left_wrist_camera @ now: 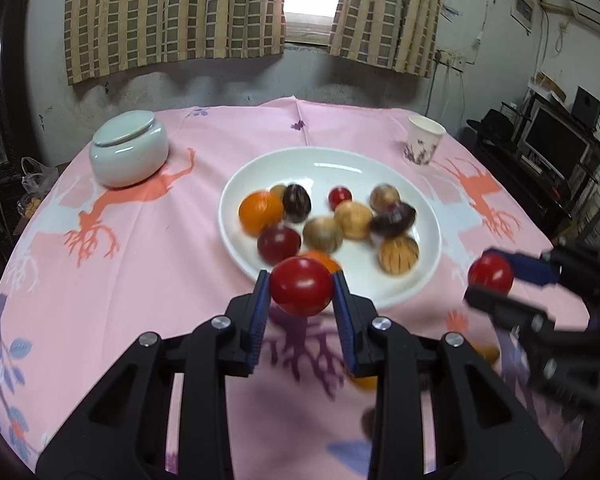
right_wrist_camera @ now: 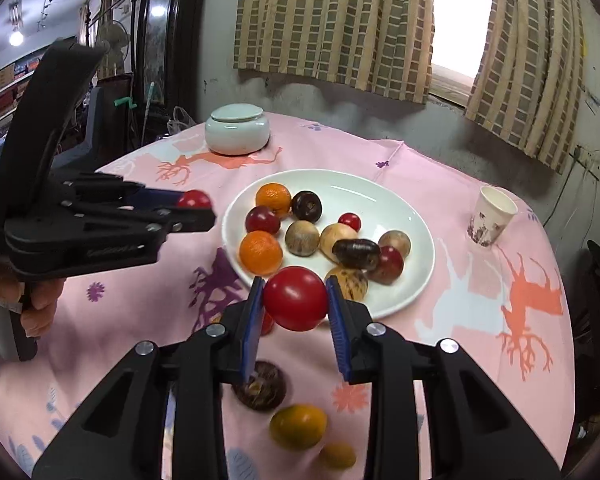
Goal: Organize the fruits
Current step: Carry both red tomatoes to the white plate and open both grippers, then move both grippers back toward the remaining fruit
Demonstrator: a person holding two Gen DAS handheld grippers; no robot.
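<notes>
A white plate (left_wrist_camera: 412, 184) holds several fruits: oranges, red, brown and dark ones; it also shows in the right wrist view (right_wrist_camera: 380, 200). My left gripper (left_wrist_camera: 301, 286) is shut on a red fruit (left_wrist_camera: 301, 286) held above the plate's near rim; it shows in the right wrist view (right_wrist_camera: 196, 206) to the left of the plate. My right gripper (right_wrist_camera: 295, 298) is shut on another red fruit (right_wrist_camera: 295, 298) above the plate's near edge; it shows in the left wrist view (left_wrist_camera: 492, 278). On the cloth below lie a dark fruit (right_wrist_camera: 262, 388), an orange-green fruit (right_wrist_camera: 298, 426) and a small yellow fruit (right_wrist_camera: 337, 456).
A lidded pale green ceramic jar (left_wrist_camera: 129, 148) stands at the far left of the pink tablecloth (left_wrist_camera: 140, 280). A paper cup (left_wrist_camera: 423, 146) stands at the far right. Curtains and a wall are behind the round table; shelves with electronics stand to the right.
</notes>
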